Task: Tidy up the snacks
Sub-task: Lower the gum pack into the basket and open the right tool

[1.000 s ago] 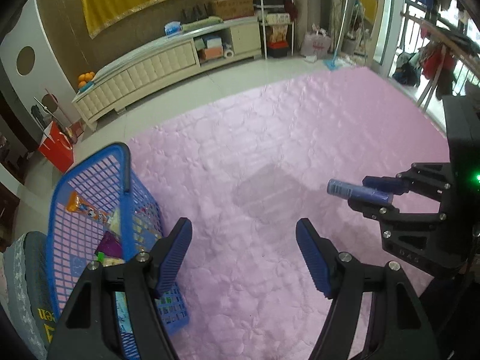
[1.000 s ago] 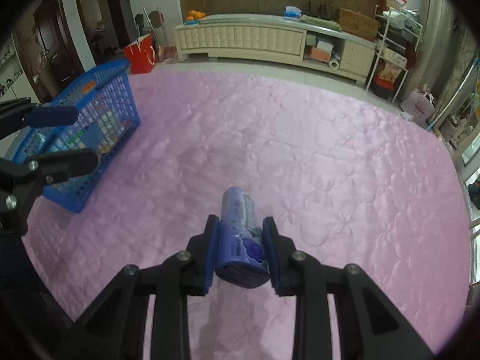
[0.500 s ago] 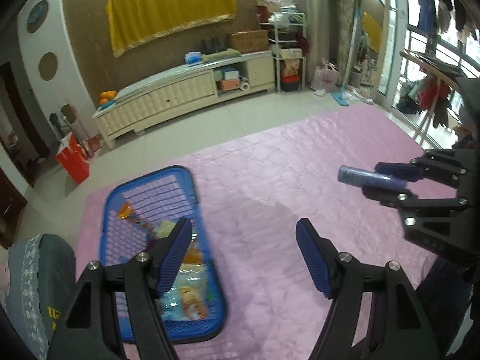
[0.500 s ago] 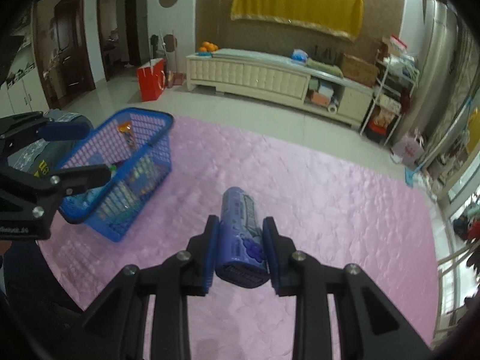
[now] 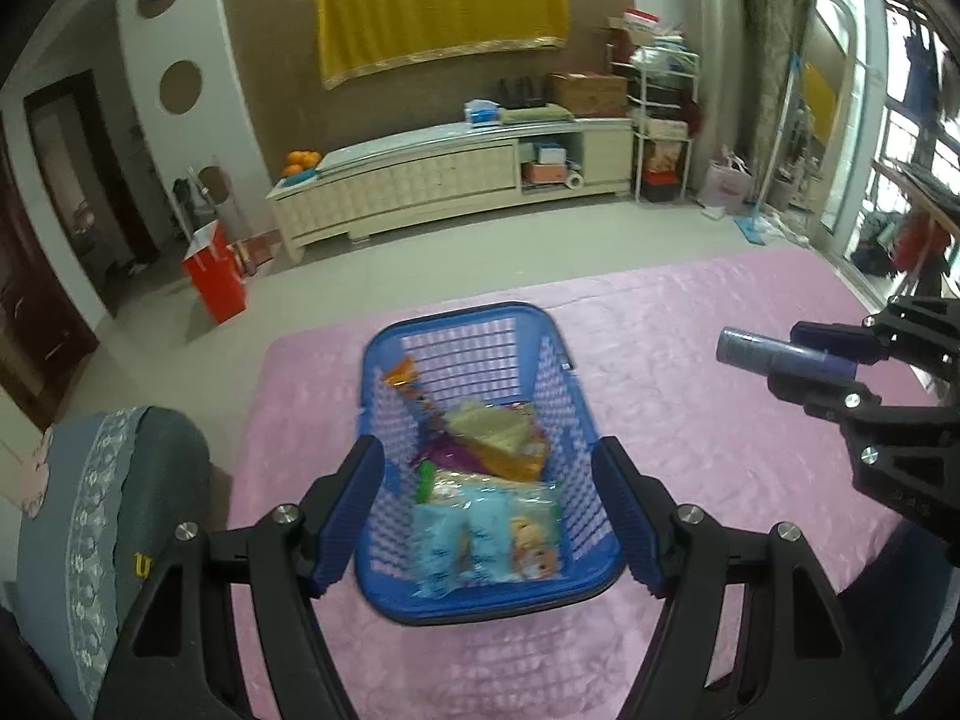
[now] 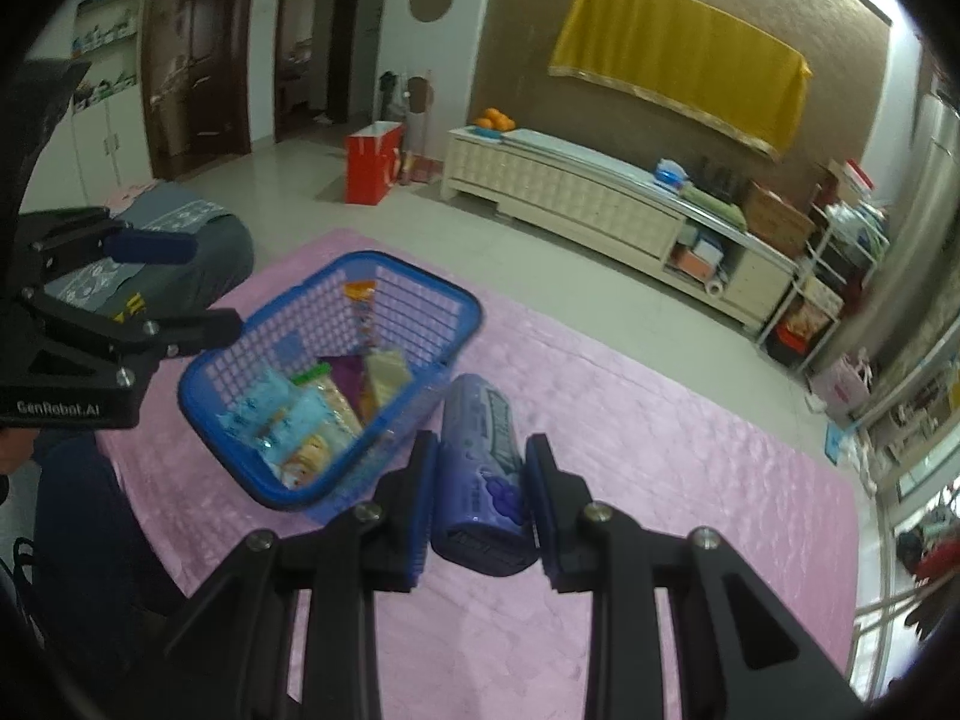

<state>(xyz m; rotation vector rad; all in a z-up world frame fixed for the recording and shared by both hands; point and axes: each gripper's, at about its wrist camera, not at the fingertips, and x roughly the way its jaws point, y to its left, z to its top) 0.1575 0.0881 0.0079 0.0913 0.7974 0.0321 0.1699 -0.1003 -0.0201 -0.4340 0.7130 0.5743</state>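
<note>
The right hand-held gripper pinches a purple-blue snack tube between its two blue pads, the tube lying along the fingers with its round end toward the camera. In the left wrist view the same tube sticks out sideways from that gripper, up in the air and to the right of a blue basket, not touching it. The left hand-held gripper is spread wide with nothing between its pads, and it hangs above the basket so that the near half of the basket shows between its fingers. The basket stands on a pink quilted mat on the floor. Inside it lie several snack packets: a light blue one nearest the camera, a yellow and purple one behind it, and an orange-topped one leaning against the far left wall. A grey cushion lies at the mat's left edge. Beyond the mat a long cream cabinet stands against the wall, with a red bag on the tiles nearby.
</note>
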